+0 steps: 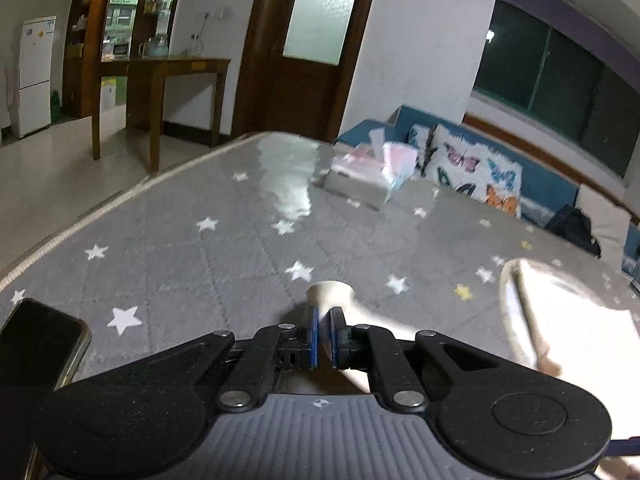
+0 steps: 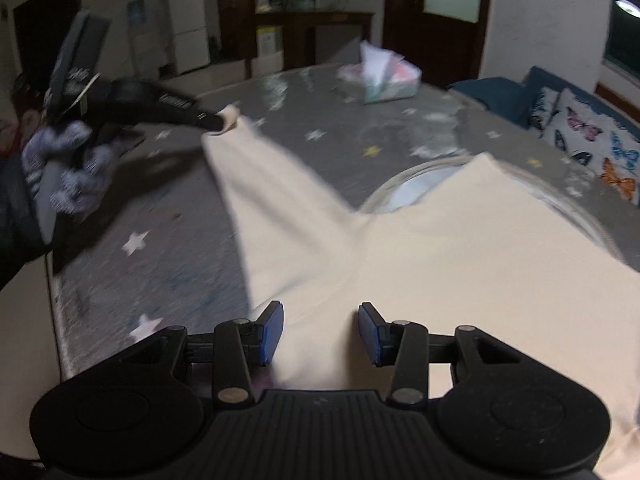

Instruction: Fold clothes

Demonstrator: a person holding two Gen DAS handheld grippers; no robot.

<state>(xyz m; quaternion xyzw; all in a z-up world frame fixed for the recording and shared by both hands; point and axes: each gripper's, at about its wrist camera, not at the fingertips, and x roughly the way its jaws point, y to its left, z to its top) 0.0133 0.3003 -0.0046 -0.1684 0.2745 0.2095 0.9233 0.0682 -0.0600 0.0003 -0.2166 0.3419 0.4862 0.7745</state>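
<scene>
A cream garment (image 2: 440, 264) lies spread on a grey star-patterned table (image 2: 180, 208). My left gripper (image 1: 324, 336) is shut on the end of one sleeve (image 1: 330, 294), and it also shows in the right wrist view (image 2: 218, 122) holding that sleeve (image 2: 256, 168) stretched out to the left. My right gripper (image 2: 320, 332) is open, its blue pads (image 2: 272, 332) just above the garment's near part. More of the garment (image 1: 560, 320) shows at the right of the left wrist view.
A tissue box (image 2: 384, 76) stands at the far side of the table, also in the left wrist view (image 1: 368, 176). A black phone (image 1: 36, 344) lies at the near left edge. A blue sofa with butterfly cushions (image 1: 476, 168) is beyond the table.
</scene>
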